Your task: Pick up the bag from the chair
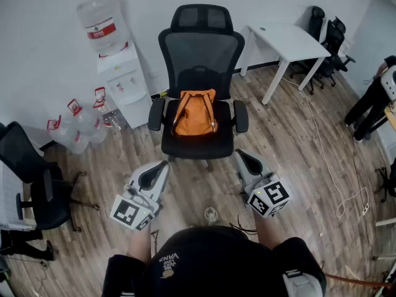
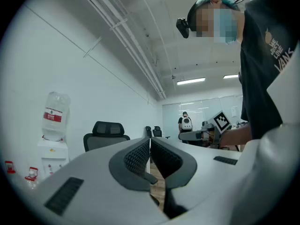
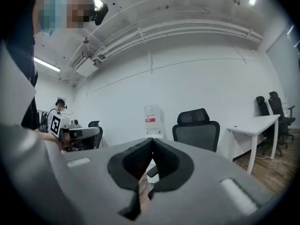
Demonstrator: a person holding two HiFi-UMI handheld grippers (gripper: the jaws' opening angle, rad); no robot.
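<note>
An orange backpack (image 1: pixel 194 113) leans against the backrest of a black office chair (image 1: pixel 199 73) in the middle of the head view. My left gripper (image 1: pixel 162 166) is held low in front of the chair's left side, jaws shut and empty. My right gripper (image 1: pixel 240 156) is in front of the chair's right side, also shut with nothing between its jaws. Both are well short of the bag. In the left gripper view the jaw tips (image 2: pixel 150 139) meet; the right gripper view shows its tips (image 3: pixel 152 140) touching and the chair's back (image 3: pixel 197 128) beyond them.
A water dispenser (image 1: pixel 120 67) with spare bottles (image 1: pixel 80 125) stands left of the chair. A white desk (image 1: pixel 288 45) is at the back right. Another black chair (image 1: pixel 34 178) is at the left edge. A cable (image 1: pixel 328 166) runs along the wooden floor at right.
</note>
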